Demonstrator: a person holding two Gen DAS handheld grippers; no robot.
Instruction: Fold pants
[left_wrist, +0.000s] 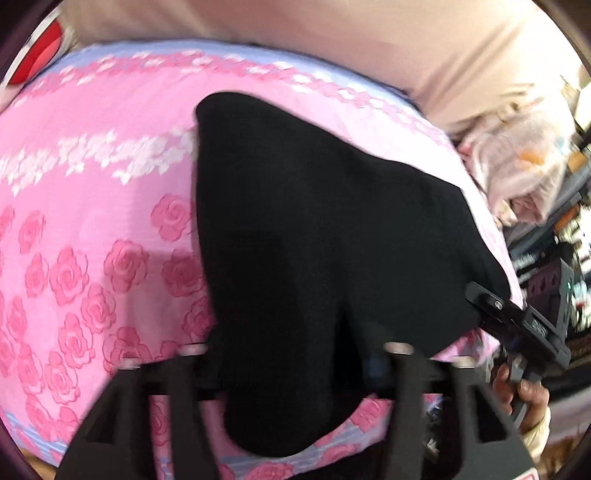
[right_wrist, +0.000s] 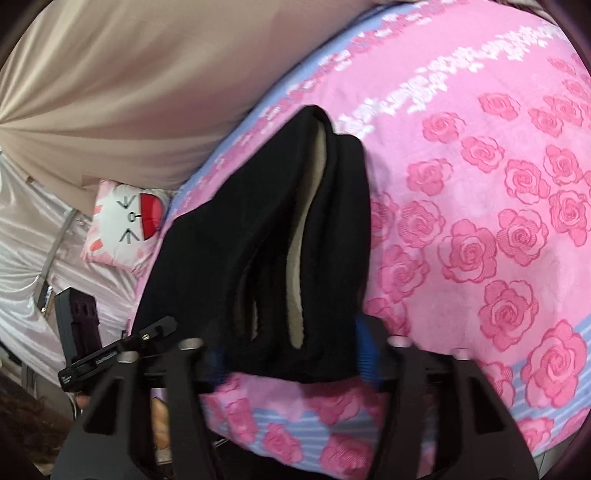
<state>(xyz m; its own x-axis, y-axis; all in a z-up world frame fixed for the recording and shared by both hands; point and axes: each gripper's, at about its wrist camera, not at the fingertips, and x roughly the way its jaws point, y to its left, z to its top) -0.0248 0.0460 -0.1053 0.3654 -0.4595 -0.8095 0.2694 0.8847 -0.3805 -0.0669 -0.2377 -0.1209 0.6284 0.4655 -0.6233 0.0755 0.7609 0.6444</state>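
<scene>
Black pants (right_wrist: 258, 229) on the pink rose blanket (right_wrist: 480, 221), near its front edge. My right gripper (right_wrist: 291, 354) pinches the bunched layers; left gripper (left_wrist: 291, 354) pinches the hem, both keeping the fold aligned.

I can't read any proper text from here. The black bar (right_wrist: 110, 360) at the near left of my right wrist view carries small white print, too blurred to make out. The cushion (right_wrist: 125, 221) on the far left shows only a drawn cat face, no words
</scene>
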